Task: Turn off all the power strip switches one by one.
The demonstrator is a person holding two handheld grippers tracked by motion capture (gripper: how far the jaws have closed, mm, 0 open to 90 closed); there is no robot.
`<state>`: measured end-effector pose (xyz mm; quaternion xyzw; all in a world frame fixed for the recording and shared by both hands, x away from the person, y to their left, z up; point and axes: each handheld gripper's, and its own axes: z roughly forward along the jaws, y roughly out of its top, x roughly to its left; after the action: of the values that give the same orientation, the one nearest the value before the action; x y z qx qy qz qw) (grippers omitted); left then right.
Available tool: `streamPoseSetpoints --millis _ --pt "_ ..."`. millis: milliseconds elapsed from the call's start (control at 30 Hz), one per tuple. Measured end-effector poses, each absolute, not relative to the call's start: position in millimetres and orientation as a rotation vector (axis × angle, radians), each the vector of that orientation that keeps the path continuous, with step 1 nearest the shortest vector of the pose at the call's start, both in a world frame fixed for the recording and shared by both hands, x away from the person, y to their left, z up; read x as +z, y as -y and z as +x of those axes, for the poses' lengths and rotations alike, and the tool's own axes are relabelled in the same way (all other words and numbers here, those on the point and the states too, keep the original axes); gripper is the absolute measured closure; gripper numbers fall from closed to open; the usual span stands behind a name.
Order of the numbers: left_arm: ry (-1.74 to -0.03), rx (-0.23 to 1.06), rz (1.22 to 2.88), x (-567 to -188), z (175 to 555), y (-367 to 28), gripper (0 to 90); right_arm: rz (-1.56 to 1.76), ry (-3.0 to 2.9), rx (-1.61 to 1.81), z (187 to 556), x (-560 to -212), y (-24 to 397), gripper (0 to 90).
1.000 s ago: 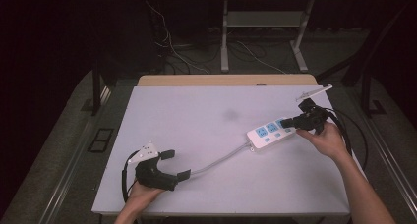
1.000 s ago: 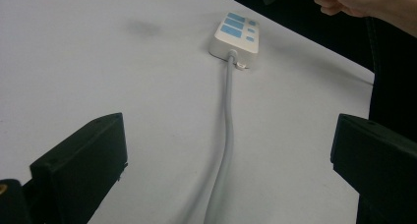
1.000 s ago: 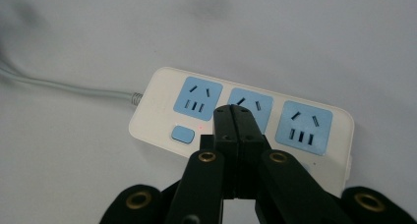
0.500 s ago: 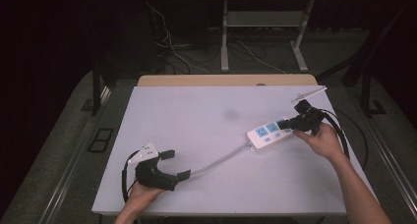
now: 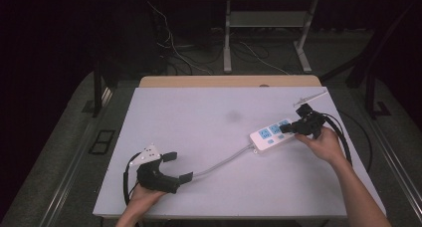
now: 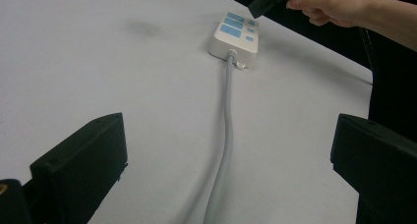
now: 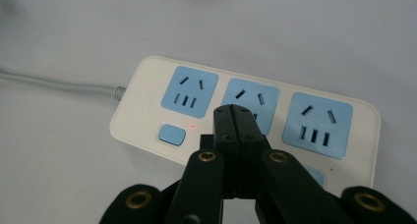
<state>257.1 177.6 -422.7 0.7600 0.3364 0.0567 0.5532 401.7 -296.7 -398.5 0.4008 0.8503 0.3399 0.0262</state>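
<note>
We hold our right gripper [image 7: 238, 113] over the white power strip [image 5: 271, 134], which lies on the right side of the counter [image 5: 199, 117]. Its jaws are pressed together with nothing between them, and the tip sits just above the middle blue socket [image 7: 252, 106], near the row of little blue buttons. A small red light [image 7: 192, 126] glows beside the first button [image 7: 172, 134], so we think that switch is on. Compared with a moment ago, our right hand [image 5: 326, 143] has barely shifted, and the power strip lies in the same place. That tells us we are lining up the closed tip to push a button, not to pick the strip up. The push does not look done yet, though we cannot tell if the tip touches the plastic. Our left gripper [image 5: 176, 166] rests near the front left corner of the counter, well apart from the strip. Its jaws are spread wide, and the grey cord [image 6: 225, 135] runs on the counter between them without being pinched. It has not moved either. Next we probably need a gentle press straight down on a button.
</note>
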Motion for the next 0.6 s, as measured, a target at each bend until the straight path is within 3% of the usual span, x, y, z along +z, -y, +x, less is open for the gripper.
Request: streamPoseSetpoints --millis 600 --pt "-0.796 0.136 1.797 -423 257 -178 0.0 1.294 -2.65 1.041 403 -416 298 90.0"
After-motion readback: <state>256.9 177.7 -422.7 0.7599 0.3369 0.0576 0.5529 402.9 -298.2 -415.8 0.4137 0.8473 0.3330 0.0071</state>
